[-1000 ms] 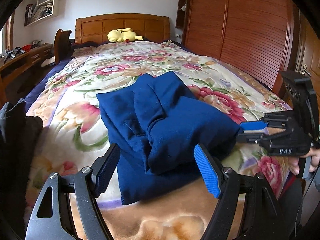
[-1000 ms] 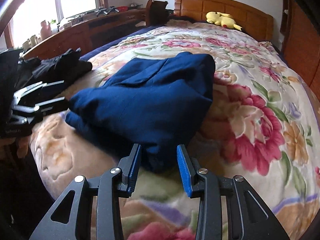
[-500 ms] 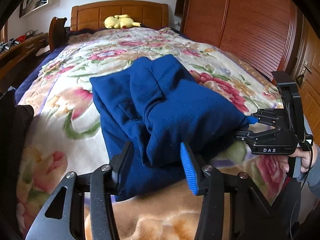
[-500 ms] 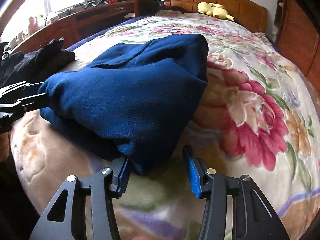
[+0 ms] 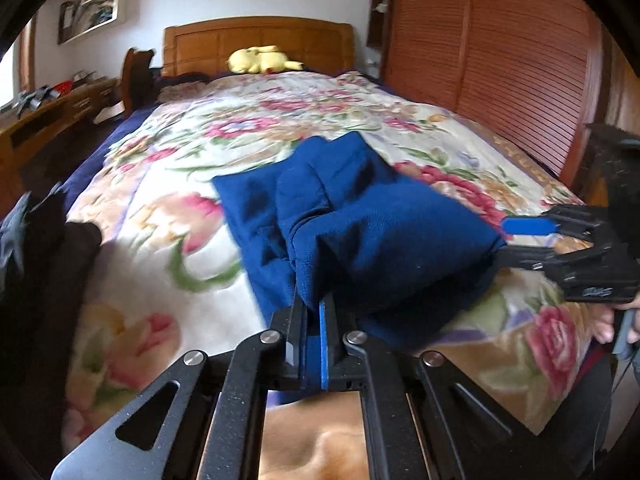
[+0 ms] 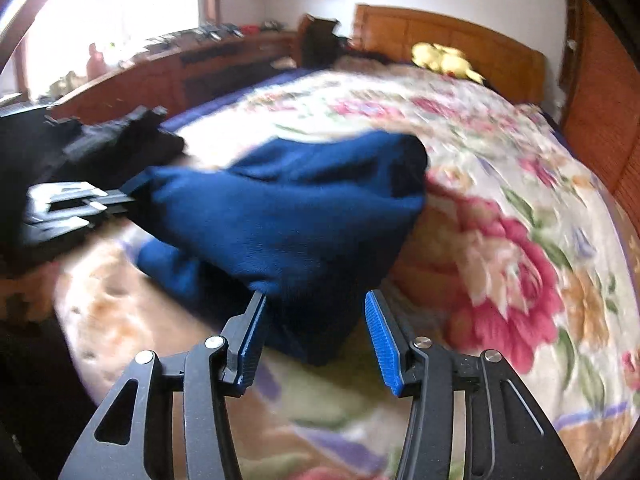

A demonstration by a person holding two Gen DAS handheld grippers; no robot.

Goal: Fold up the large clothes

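Note:
A folded dark blue garment (image 5: 380, 232) lies on the flowered blanket (image 5: 180, 216) near the foot of the bed. My left gripper (image 5: 312, 304) is shut on its near left corner, and a bunch of blue cloth rises out of the pinched pads. In the right wrist view the garment (image 6: 300, 208) fills the middle, and its near corner hangs between the jaws of my right gripper (image 6: 316, 300). They stand apart; the left pad brushes the cloth, the right pad is clear of it. From the left wrist, the right gripper (image 5: 516, 240) straddles the garment's right corner.
A heap of black clothes (image 5: 40, 248) lies at the bed's left edge. A yellow plush toy (image 5: 260, 60) rests by the wooden headboard. A slatted wardrobe (image 5: 500, 60) runs along the right and a cluttered desk (image 6: 180, 76) along the left. A hand (image 5: 604, 320) holds the right gripper.
The left jaws have closed from wide apart onto the garment's near corner. The right gripper has moved in, its jaws slightly wider, and the garment's corner now sits between them.

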